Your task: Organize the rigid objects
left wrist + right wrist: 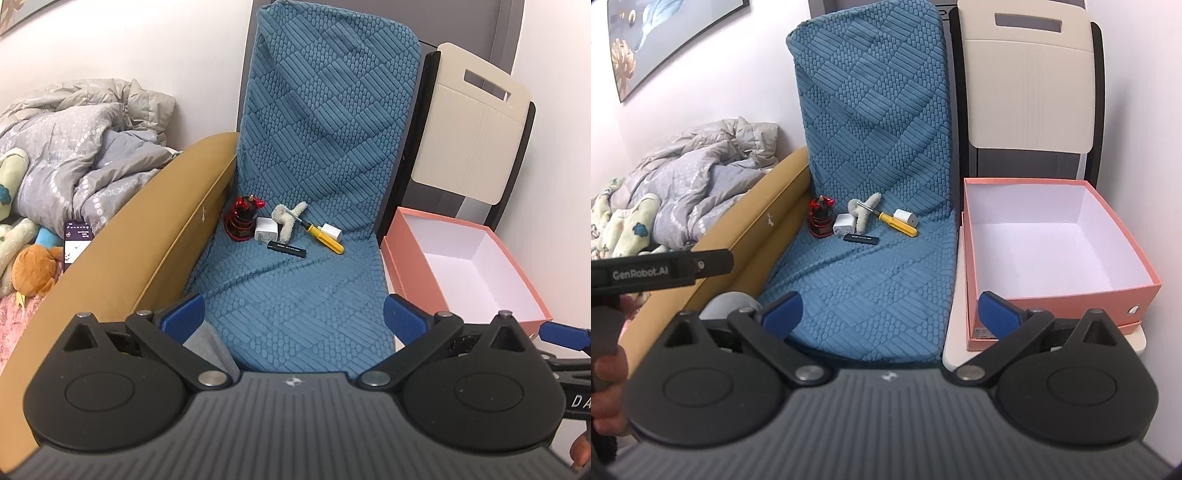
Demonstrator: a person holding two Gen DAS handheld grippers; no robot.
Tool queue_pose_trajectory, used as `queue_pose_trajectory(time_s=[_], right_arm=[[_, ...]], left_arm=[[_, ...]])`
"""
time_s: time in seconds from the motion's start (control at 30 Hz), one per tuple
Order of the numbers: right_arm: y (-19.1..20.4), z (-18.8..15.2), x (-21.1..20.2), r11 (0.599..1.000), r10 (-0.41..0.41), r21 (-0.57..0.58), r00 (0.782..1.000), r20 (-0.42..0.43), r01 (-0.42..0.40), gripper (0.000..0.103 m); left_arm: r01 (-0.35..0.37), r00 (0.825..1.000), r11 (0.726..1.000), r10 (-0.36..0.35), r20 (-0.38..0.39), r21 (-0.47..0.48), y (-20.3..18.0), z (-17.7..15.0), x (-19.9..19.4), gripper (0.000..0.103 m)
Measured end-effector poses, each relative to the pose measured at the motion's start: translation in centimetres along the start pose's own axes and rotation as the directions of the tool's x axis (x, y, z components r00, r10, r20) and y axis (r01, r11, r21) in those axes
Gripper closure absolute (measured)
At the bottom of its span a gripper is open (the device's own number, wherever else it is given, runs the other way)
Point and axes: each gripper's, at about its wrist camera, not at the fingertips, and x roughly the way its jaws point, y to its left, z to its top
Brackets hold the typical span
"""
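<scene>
Both grippers — left gripper (293, 319), right gripper (888, 314) — agape

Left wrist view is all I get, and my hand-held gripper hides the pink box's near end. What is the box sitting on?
Observer: The pink box rests on a cream chair seat, right beside the blue-covered cushion.
Operator: Is anything in its near half?
Observer: No. The right wrist view shows the whole white inside, with nothing in it.
Operator: And the other gripper, is it ready?
Observer: The right hand-held gripper is open, jaws wide apart with nothing between them.
</scene>
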Motion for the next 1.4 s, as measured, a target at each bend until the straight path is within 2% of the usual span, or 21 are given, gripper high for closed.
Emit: queue_pose_trajectory(time_s=[0.4, 0.77, 1.1, 1.27, 1.4], right_arm=[[-0.2, -0.5, 0.2, 1.0, -0.008, 0.005, 1.0, 0.004, 0.008, 0.0], [-0.6, -0.6, 1.8, 1.0, -0.004, 0.006, 1.0, -0.012, 0.004, 0.0], [-0.7, 0.0, 6.5, 1.0, 0.03, -0.002, 0.999, -0.023, -0.03, 0.0], [-1.3, 0.7, 9.7, 1.0, 0.006, -0.023, 0.999, -0.033, -0.007, 0.0], [-2.0, 1.1, 13.1, 0.999, 0.043, -0.017, 0.998, -0.055, -0.044, 0.0]], left_arm=[[0.016, 1.0, 1.0, -0.016, -0.005, 0.008, -0.3, -0.5, 0.5, 0.0], [0.019, 1.0, 1.0, -0.019, -0.022, -0.006, -0.2, -0.1, 3.2, 0.0], [0.03, 0.998, 0.999, -0.031, -0.058, -0.018, 0.5, 1.4, 9.3, 0.0], [0.023, 0.998, 1.0, -0.023, -0.056, -0.004, 0.7, 2.4, 13.7, 0.0], [0.026, 0.998, 1.0, -0.027, -0.052, -0.013, 1.2, 3.2, 17.5, 0.0]])
